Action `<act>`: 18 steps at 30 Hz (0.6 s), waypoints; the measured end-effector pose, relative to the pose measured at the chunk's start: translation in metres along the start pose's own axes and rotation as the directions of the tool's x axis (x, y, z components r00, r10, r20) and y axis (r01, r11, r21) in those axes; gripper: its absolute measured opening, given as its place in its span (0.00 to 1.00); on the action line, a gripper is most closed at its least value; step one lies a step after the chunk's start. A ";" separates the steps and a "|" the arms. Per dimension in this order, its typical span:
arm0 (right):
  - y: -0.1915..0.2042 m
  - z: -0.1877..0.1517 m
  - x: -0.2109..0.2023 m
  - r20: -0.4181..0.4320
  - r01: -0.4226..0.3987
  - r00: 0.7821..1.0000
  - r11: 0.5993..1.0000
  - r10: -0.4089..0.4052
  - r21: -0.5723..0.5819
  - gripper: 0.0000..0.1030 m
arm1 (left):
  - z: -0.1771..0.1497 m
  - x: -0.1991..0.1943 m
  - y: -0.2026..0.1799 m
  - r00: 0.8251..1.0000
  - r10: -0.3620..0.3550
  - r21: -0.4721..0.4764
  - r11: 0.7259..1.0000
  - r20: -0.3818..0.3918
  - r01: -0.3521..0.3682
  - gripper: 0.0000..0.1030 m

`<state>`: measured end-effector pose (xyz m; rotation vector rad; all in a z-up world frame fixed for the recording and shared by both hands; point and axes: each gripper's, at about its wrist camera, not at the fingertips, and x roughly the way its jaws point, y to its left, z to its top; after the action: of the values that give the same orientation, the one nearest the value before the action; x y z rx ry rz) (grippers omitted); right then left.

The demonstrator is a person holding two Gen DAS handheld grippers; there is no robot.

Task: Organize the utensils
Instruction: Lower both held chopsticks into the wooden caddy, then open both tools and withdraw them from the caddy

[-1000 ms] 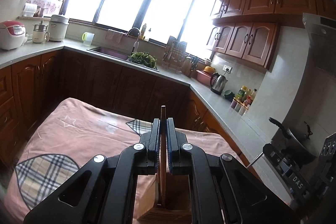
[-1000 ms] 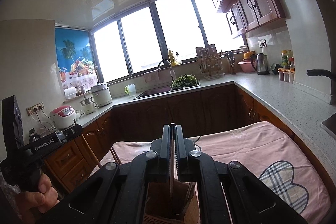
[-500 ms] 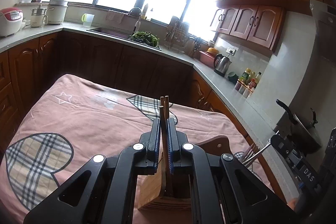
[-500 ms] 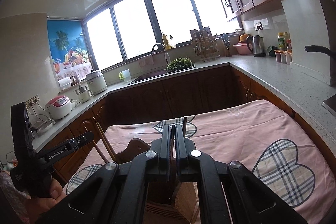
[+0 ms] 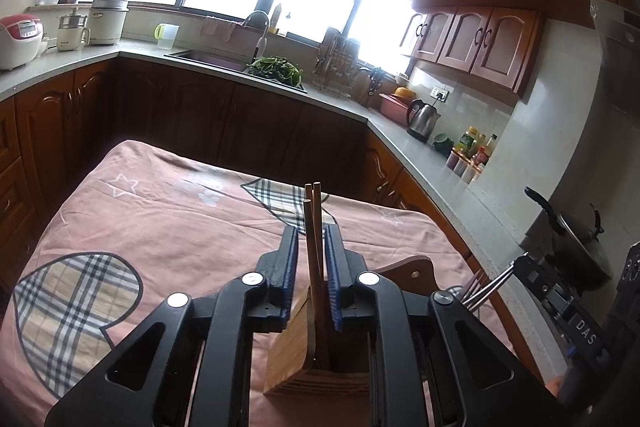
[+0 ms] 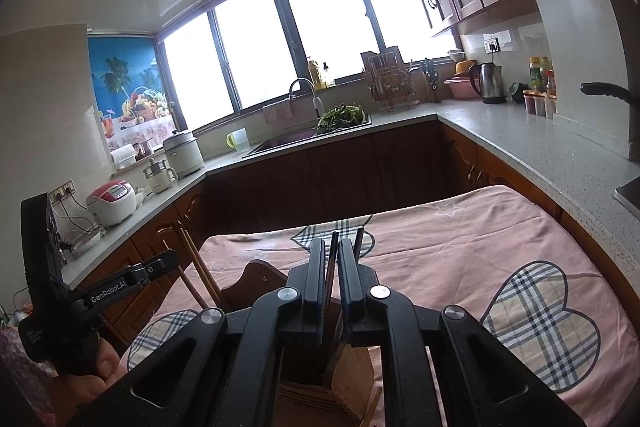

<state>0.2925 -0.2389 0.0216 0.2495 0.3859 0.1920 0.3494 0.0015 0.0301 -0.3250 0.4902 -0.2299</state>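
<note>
Pink cloth with plaid hearts covers the table, and on it, at six o'clock in both wrist views, stands the wooden holder that the utensils are going into. Its back panel rises at about four o'clock in the left view.

Biggest risk, as I judge it: the holder itself. It looks light and stands free on soft cloth, with a gripper on each side above it. A sideways pull from either one as it backs away could tip it or drag it across the cloth.

Next, the left gripper. Its jaws are opening, with a gap visible on both sides of the wooden chopsticks, whose lower ends sit in the holder's compartment. They lean, tips at twelve o'clock. If the gripper lifts out at an angle, a pad could catch one stick and flick it out.

Then the right gripper. Its jaws are also opening, though only a narrow slit shows, and dark metal utensils stand in that slit, one handle just beside at one o'clock. I cannot tell whether the pads still press on them. If they do, rising now would carry one back out of its slot.

Smallest: the two grippers work close together, the left one showing at nine o'clock in the right view, so a careless retreat could knock them together.
</note>
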 end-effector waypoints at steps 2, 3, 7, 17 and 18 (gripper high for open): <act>0.000 0.001 -0.005 0.015 -0.011 1.000 1.000 0.010 0.011 0.18 | 0.000 -0.007 0.001 1.000 0.008 -0.004 1.000 0.014 -0.008 0.49; 0.000 0.002 -0.009 0.026 -0.019 1.000 1.000 0.018 0.015 0.29 | 0.000 -0.011 0.002 1.000 0.014 -0.005 1.000 0.024 -0.014 0.56; 0.000 0.005 -0.028 0.085 -0.040 0.996 0.999 0.038 0.029 0.67 | -0.004 -0.029 0.003 0.999 0.025 0.002 1.000 0.035 -0.025 0.68; 0.000 -0.016 -0.070 0.080 -0.058 0.995 0.998 0.055 0.036 1.00 | -0.046 -0.072 0.011 0.998 0.058 0.015 0.998 -0.013 -0.058 0.87; 0.000 -0.019 -0.073 0.072 -0.059 0.996 0.997 0.057 0.038 1.00 | -0.051 -0.075 0.012 0.998 0.058 0.016 0.998 -0.024 -0.057 0.87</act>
<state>0.2185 -0.2523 0.0293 0.3069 0.3130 0.2320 0.2616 0.0213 0.0150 -0.2930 0.5214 -0.1820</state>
